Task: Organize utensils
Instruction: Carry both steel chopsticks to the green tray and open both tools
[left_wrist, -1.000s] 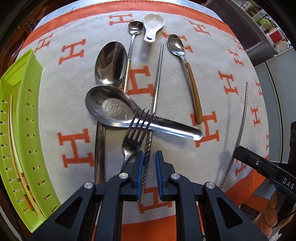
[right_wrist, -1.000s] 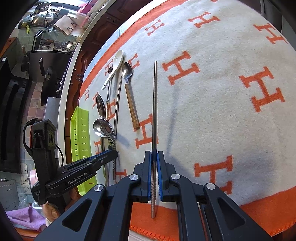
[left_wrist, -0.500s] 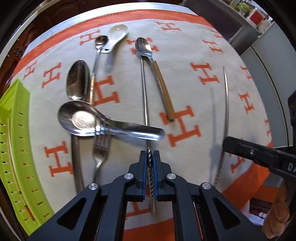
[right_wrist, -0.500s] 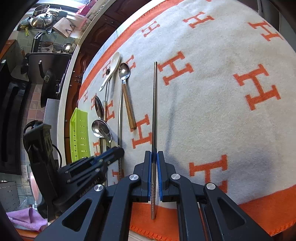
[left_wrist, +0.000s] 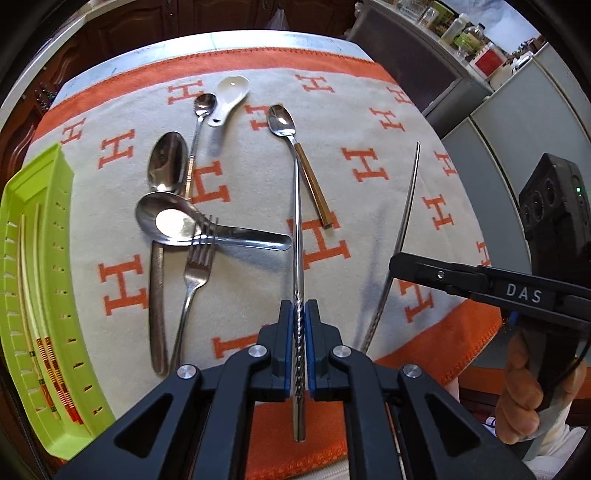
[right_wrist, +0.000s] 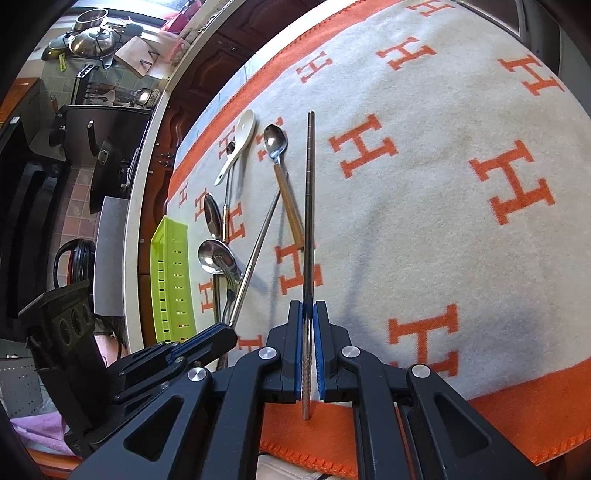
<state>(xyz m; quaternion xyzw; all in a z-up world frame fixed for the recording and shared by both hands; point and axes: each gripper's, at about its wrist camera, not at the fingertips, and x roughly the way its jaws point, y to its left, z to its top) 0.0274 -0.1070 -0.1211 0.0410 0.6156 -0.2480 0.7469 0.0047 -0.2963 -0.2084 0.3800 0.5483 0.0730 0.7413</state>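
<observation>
My left gripper (left_wrist: 299, 317) is shut on a steel chopstick (left_wrist: 297, 229) by its twisted end, lifted above the cloth. My right gripper (right_wrist: 308, 317) is shut on a second steel chopstick (right_wrist: 309, 192), also clear of the cloth. In the left wrist view that second chopstick (left_wrist: 400, 236) curves at right, with the right gripper's finger (left_wrist: 443, 275) across it. On the cloth lie a ladle-like steel spoon (left_wrist: 173, 225), a fork (left_wrist: 194, 269), a large spoon (left_wrist: 166, 162), a small teaspoon (left_wrist: 205, 105), a white ceramic spoon (left_wrist: 229, 96) and a wood-handled spoon (left_wrist: 295, 147).
A lime-green slotted tray (left_wrist: 40, 280) lies along the cloth's left edge with wooden chopsticks (left_wrist: 33, 314) inside. The white cloth with orange H marks (right_wrist: 443, 184) has its orange hem near me. A hand (left_wrist: 524, 402) grips the right tool. Cabinets and a stove surround the table.
My left gripper shut on the twisted chopstick and lifted it from among the fork and ladle spoon. The right gripper kept its chopstick almost still.
</observation>
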